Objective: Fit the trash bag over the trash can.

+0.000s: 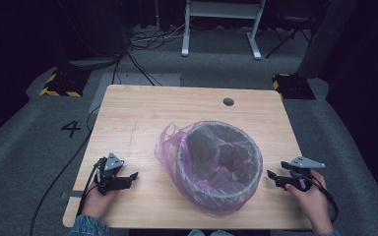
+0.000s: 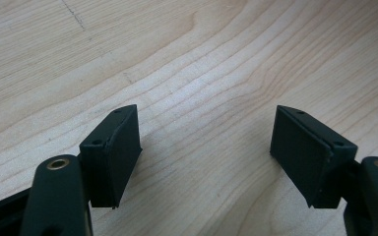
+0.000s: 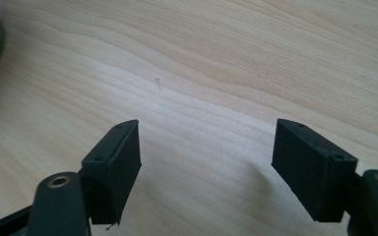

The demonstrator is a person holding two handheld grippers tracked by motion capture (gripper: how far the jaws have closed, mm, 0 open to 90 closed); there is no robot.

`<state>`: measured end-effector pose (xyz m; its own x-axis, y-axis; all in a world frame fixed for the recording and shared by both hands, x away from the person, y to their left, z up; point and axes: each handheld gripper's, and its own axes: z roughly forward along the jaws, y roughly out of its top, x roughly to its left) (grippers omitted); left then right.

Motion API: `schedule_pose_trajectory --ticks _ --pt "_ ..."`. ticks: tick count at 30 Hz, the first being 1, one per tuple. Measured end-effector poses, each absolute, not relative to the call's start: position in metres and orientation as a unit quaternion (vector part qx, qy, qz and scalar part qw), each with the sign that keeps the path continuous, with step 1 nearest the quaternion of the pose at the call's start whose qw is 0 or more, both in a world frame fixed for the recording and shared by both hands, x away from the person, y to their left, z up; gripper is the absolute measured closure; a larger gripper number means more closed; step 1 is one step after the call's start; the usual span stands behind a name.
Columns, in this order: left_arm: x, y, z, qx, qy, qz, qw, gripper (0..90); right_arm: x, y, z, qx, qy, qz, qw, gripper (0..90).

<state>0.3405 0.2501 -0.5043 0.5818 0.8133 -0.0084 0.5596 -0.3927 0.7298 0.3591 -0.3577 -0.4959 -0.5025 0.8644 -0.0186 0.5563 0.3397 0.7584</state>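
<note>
Wooden grain of a pale, light-toned counter (image 1: pixel 142 110) is seen across the high view, with grey carpet around it. At the near left edge, the left gripper (image 1: pixel 130 178) is held by the person's left hand (image 1: pixel 98 196) and rests low over the bare wood, its jaws pointed to the right toward the middle of the counter. In the left gripper view, the left gripper (image 2: pixel 206 152) is shown released: its two black jaws stand wide apart, with nothing between them but bare wood.

At the middle of the counter, slightly toward the right, a round waste bin (image 1: pixel 221 164) is seen, lined with a translucent pink bag (image 1: pixel 170 147). The bag is draped over the rim and bunched loosely on the bin's left side, where a fold rises above the rim. The bin is touched by neither gripper and lies between the two.

At the near right edge, the right gripper (image 1: pixel 273 178) is held by the person's right hand (image 1: pixel 310 199), its jaws pointed left toward the bin and just beside the bin's wall. In the right gripper view, the right gripper (image 3: pixel 206 152) is likewise shown released, with its jaws spread wide over bare wood; a dark curved edge of the bin, with a trace of pink, is caught at the upper left corner.

A small dark round hole (image 1: pixel 228 102) is set in the counter toward its far edge.
</note>
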Motion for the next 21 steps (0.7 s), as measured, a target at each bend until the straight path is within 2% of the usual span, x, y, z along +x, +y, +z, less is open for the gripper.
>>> schedule_pose_trajectory --ticks 11,13,16,21 --pt "0.341 0.250 -0.504 0.815 0.421 0.178 0.355 26.8 0.384 -0.348 -0.503 0.461 0.787 0.355 0.206 23.3" --pt "0.341 0.250 -0.504 0.815 0.421 0.178 0.355 26.8 0.386 -0.348 -0.503 0.464 0.785 0.354 0.205 21.6" --pt "0.341 0.250 -0.504 0.815 0.421 0.178 0.355 26.8 0.389 -0.348 -0.504 0.472 0.784 0.343 0.211 13.9" --pt "0.341 0.250 -0.504 0.815 0.422 0.178 0.356 26.8 0.391 -0.349 -0.504 0.469 0.787 0.342 0.208 12.3"
